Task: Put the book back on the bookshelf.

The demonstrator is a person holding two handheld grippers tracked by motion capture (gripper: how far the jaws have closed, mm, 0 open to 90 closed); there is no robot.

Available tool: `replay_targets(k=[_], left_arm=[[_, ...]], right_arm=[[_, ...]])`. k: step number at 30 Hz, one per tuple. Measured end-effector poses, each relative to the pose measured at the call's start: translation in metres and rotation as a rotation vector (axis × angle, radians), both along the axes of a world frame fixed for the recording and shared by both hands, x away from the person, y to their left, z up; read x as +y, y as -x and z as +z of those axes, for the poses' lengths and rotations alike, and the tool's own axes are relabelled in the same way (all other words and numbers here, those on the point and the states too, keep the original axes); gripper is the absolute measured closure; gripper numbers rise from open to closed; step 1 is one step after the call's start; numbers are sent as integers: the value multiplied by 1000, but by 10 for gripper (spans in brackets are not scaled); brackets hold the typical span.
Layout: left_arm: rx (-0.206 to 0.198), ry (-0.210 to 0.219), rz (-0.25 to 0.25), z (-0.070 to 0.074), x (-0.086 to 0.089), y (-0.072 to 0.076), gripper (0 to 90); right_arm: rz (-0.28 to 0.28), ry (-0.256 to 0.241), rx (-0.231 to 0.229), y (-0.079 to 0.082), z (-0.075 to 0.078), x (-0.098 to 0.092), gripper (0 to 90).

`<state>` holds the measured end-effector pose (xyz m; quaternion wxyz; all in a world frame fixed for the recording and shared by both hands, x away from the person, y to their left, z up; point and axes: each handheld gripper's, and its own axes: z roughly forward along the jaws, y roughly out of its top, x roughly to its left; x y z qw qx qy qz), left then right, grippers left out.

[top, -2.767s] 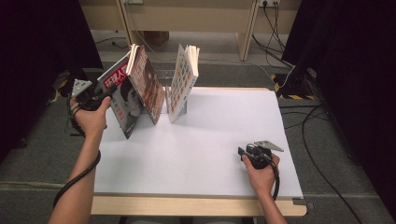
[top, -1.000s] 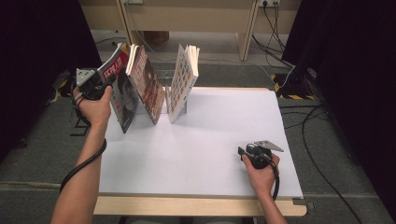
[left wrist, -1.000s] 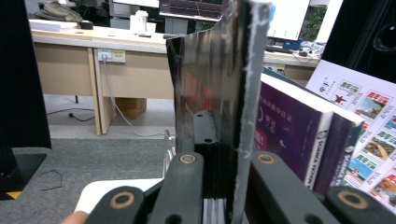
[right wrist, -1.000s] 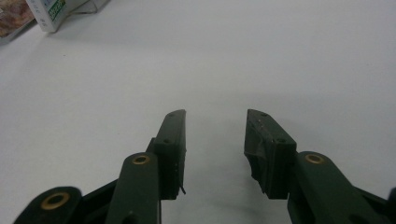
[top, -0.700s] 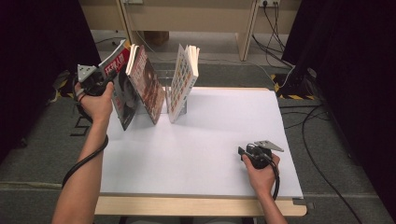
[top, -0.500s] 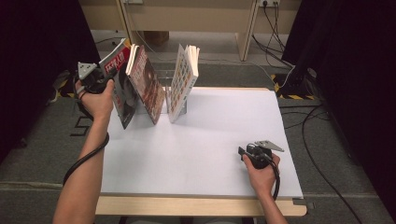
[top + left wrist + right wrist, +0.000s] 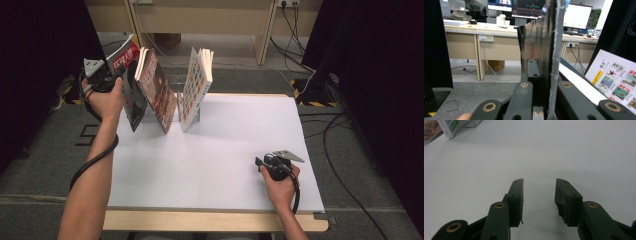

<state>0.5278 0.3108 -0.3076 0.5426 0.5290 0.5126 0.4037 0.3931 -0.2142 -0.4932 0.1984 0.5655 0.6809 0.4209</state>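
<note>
At the far left edge of the table, my left gripper (image 7: 118, 75) is shut on a thin magazine (image 7: 127, 56) with a red cover and holds it raised and tilted. In the left gripper view the magazine's edge (image 7: 537, 47) stands upright, pinched between the jaws of that gripper (image 7: 541, 77). Next to it lean two other books, a brown-covered one (image 7: 158, 90) and a white one with small pictures (image 7: 196, 85). My right gripper (image 7: 259, 162) rests open on the white table (image 7: 220, 165) near its front right. Its jaws (image 7: 539, 192) have nothing between them.
The white book's back cover (image 7: 616, 80) lies close on the right of the held magazine. A clear stand (image 7: 172, 80) props the books up. Cables (image 7: 345, 125) trail over the grey floor to the right. A wooden desk (image 7: 200, 15) stands behind the table.
My left gripper has lifted the red magazine up and toward the far left, away from the other books. The right gripper has stayed put.
</note>
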Motion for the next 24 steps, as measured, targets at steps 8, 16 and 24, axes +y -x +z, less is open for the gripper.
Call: replay_targets(k=[8,16,24], left_arm=[[-17,-9,27,1,0,-12,868],[-25,-12,50,-9,4,-18,867],[-6,-79,57,-32,8,-4,863]], right_arm=[[-3,-6,2,0,0,-1,591],[-3,-3,6,0,0,0,592],[2,1,-1,0,0,0,592]])
